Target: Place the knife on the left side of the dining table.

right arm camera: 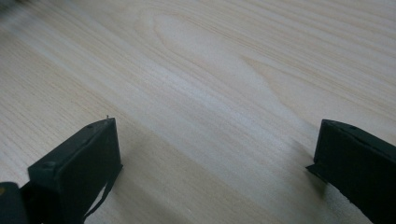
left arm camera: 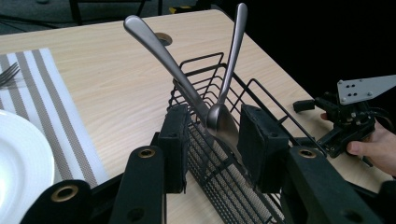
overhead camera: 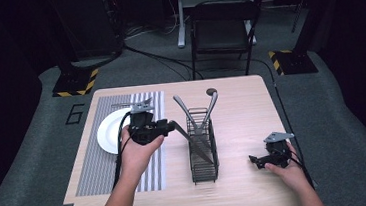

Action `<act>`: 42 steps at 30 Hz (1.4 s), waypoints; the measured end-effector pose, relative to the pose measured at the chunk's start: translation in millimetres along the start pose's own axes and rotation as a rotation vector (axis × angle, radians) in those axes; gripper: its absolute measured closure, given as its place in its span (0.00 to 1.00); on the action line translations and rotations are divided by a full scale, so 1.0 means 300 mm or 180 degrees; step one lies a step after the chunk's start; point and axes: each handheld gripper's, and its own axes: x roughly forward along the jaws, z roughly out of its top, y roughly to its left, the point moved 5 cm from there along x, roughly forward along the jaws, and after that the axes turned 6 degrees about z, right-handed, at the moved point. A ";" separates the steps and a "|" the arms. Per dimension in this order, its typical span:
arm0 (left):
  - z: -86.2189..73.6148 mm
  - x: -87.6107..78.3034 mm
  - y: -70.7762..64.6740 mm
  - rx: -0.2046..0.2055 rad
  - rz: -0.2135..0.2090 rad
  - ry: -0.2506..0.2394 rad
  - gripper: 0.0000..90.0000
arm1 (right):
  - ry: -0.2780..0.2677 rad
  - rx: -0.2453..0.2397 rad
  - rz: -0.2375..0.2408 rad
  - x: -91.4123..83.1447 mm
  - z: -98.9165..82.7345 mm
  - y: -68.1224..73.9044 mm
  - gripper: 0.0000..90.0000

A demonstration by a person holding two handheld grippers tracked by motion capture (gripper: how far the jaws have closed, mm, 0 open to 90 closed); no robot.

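A black wire basket (overhead camera: pixel 205 174) stands upright mid-table. Two metal handles (overhead camera: pixel 182 105) (overhead camera: pixel 213 100) lean out of its far end. A metal knife (overhead camera: pixel 203 151) slants blade-down into the basket, over its left rim. My left gripper (overhead camera: pixel 172 126) points right at the knife's upper end. In the left gripper view that rounded end (left arm camera: pixel 224 130) sits between the jaws of the left gripper (left arm camera: pixel 217 112), close to the right pad, with a gap at the left pad. My right gripper (overhead camera: pixel 259 160) rests open at the table's right front. Between the jaws of the right gripper (right arm camera: pixel 215 154) is bare wood.
A white plate (overhead camera: pixel 108 134) lies on a striped placemat (overhead camera: pixel 96 166) at the left, with a fork (overhead camera: pixel 121 106) on the mat just beyond it. A dark round grommet (overhead camera: pixel 211 91) sits near the table's far edge. A black chair (overhead camera: pixel 222 24) stands beyond the table.
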 end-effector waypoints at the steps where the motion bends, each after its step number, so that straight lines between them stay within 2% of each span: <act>1: 0.000 0.006 -0.001 -0.0002 -0.0001 0.0001 0.70 | 0.0001 -0.0001 0.0000 0.000 0.000 0.000 0.00; 10: 0.002 0.046 -0.005 -0.0043 -0.0056 -0.0053 0.73 | 0.0000 0.0000 0.0000 0.000 0.000 0.000 0.00; 15: 0.005 0.054 -0.015 -0.0023 -0.0088 -0.0082 0.79 | -0.0001 0.0000 0.0000 0.000 0.000 0.000 0.00; 26: 0.002 0.054 -0.019 -0.0016 -0.0037 -0.0124 0.83 | 0.0002 0.0002 0.0005 0.000 0.000 0.000 0.00; 29: 0.000 0.055 -0.017 -0.0055 -0.0051 -0.0138 0.84 | 0.0001 -0.0001 0.0000 0.000 0.000 0.000 0.00; 33: -0.003 0.057 -0.020 -0.0031 -0.0001 -0.0163 0.84 | 0.0002 0.0001 0.0004 0.000 0.000 0.000 0.00; 42: -0.009 0.060 -0.022 -0.0068 -0.0012 -0.0170 0.85 | 0.0003 0.0002 0.0006 0.000 0.000 0.000 0.00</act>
